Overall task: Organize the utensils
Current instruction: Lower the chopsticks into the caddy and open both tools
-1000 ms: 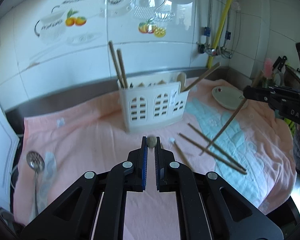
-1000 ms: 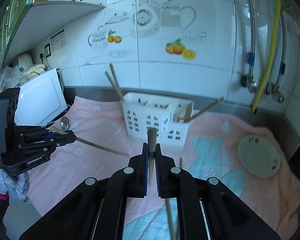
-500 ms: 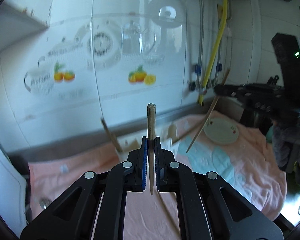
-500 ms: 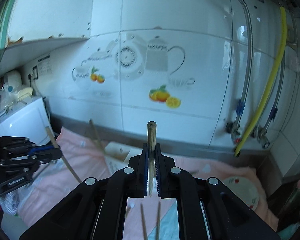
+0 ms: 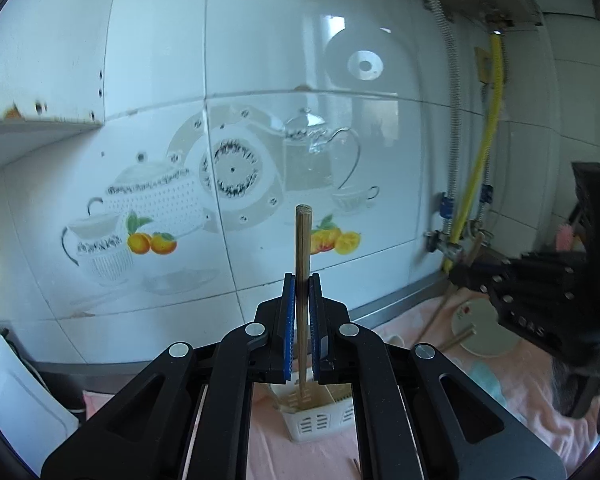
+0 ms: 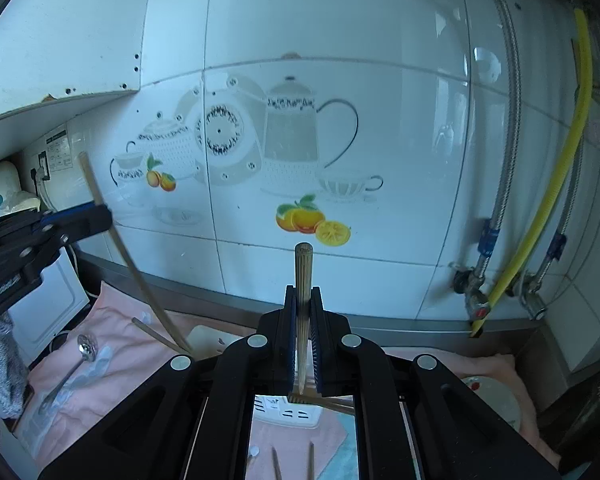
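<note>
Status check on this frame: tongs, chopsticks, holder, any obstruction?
Left tongs shut on wooden chopstick. Right tongs shut on second wooden chopstick. White slotted plastic holder below. Nothing in the way.

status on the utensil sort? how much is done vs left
Partly done. Done: some chopsticks already stand in the white holder. In hand: the left gripper and right gripper each clamp one chopstick upright above it. Left: two chopsticks and the metal spoon lie on the pink towel.

Two grippers (image 5: 300,300) (image 6: 302,312) are seen, one chopstick (image 5: 302,272) (image 6: 303,292) clamped in each. One white utensil holder (image 5: 318,420), one plate (image 5: 484,330) and one ladle (image 6: 85,350) are counted.
</note>
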A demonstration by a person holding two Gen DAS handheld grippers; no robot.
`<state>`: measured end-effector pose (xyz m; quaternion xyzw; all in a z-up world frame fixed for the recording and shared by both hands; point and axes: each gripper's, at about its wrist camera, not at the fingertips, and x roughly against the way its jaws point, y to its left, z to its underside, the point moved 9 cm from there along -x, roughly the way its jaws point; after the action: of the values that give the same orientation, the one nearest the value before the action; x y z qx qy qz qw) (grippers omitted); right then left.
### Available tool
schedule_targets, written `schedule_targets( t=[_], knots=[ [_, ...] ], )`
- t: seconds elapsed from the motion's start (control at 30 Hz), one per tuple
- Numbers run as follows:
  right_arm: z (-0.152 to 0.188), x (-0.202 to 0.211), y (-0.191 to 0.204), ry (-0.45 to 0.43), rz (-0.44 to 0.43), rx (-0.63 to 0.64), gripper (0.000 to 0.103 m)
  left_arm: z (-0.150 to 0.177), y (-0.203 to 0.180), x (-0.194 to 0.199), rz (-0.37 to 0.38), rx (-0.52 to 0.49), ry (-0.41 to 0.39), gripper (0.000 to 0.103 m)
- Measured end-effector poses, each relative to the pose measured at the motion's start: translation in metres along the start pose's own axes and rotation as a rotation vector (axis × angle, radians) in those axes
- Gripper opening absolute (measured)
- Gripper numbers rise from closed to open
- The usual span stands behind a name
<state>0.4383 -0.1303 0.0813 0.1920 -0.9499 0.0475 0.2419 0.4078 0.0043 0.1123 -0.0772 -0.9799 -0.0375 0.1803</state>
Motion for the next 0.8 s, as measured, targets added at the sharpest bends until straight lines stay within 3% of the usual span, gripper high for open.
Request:
schedule_targets(
  t=[0.33,0.63,0.73,0.8],
  knots=[
    [0.029,-0.029,0.001,0.057,-0.014,-0.007,0.006,0.054,0.017,-0.041,0.019,0.088,0.112,0.006],
    [0.041,-0.037,-0.002,0.086,-0.008,-0.017,0.007,0.066,0.015,-0.041,0.016,0.093,0.144,0.010],
    [0.043,-0.035,-0.005,0.085,-0.002,-0.023,0.007,0.065,0.015,-0.035,0.014,0.098,0.133,0.031],
    [0.043,-0.031,-0.008,0.080,-0.002,-0.030,0.012,0.063,0.014,-0.029,0.019,0.091,0.121,0.035]
  ],
)
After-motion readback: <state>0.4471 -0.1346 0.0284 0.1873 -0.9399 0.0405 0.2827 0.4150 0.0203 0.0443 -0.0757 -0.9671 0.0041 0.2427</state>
